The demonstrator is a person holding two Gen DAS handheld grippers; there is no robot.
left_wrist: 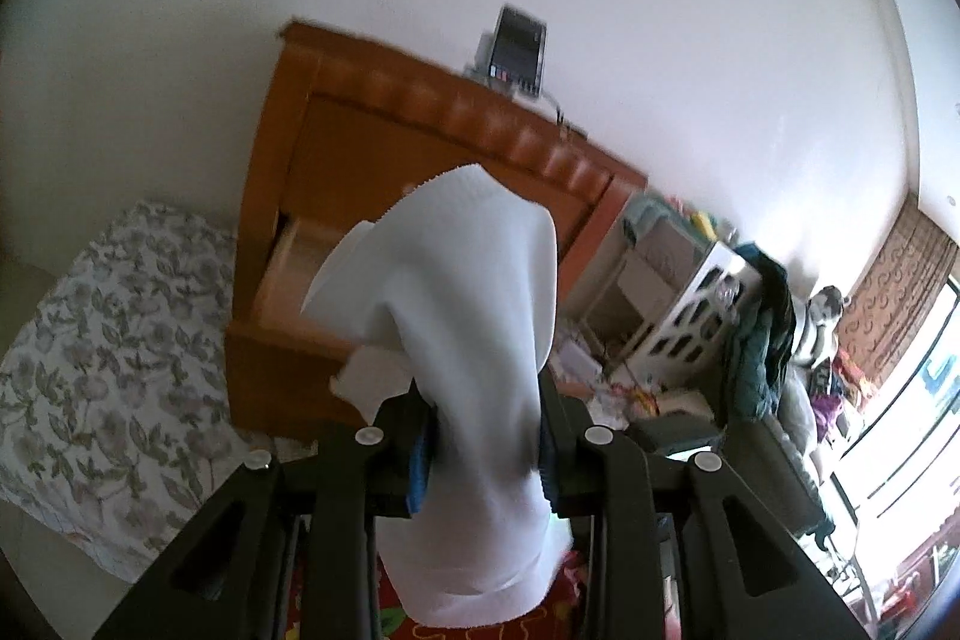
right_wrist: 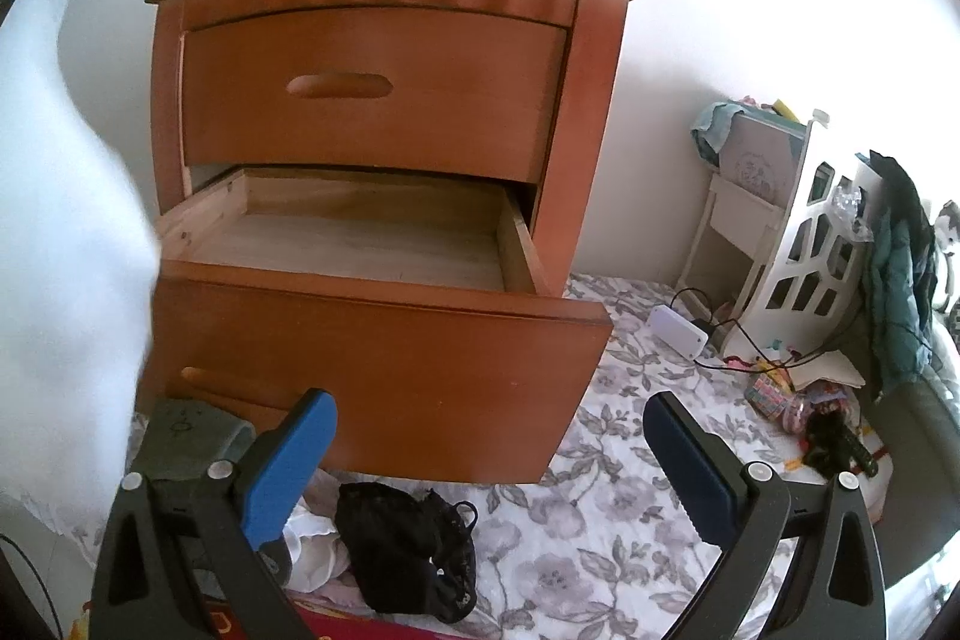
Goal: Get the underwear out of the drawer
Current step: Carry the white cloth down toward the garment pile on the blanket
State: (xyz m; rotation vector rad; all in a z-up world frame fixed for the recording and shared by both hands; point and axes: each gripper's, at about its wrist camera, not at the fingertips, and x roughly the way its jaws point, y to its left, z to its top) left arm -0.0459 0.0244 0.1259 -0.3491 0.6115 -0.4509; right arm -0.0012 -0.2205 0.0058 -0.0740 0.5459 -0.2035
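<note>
Hanging from the left gripper, a white piece of underwear is pinched between the two blue-padded fingers, which are closed on the cloth; the fabric rises above them in a folded peak and drapes down below them toward the camera. Behind the cloth in the left wrist view stands a brown wooden nightstand, seen tilted, with a dark device on its top against the white wall. In the right wrist view that same white cloth fills the left edge as a pale blur. The right gripper holds nothing, its fingers spread wide apart in front of the nightstand. The upper drawer is closed, while the lower drawer is pulled out and its bare wooden bottom shows no clothing inside. Below the open drawer's front, on a floral sheet, lies a black lace garment, with some white cloth just beside it on the left. A grey-green item sits behind the right gripper's left finger. Farther right, a white box with black cables rests on the sheet near a white cut-out rack draped with a teal jacket.
</note>
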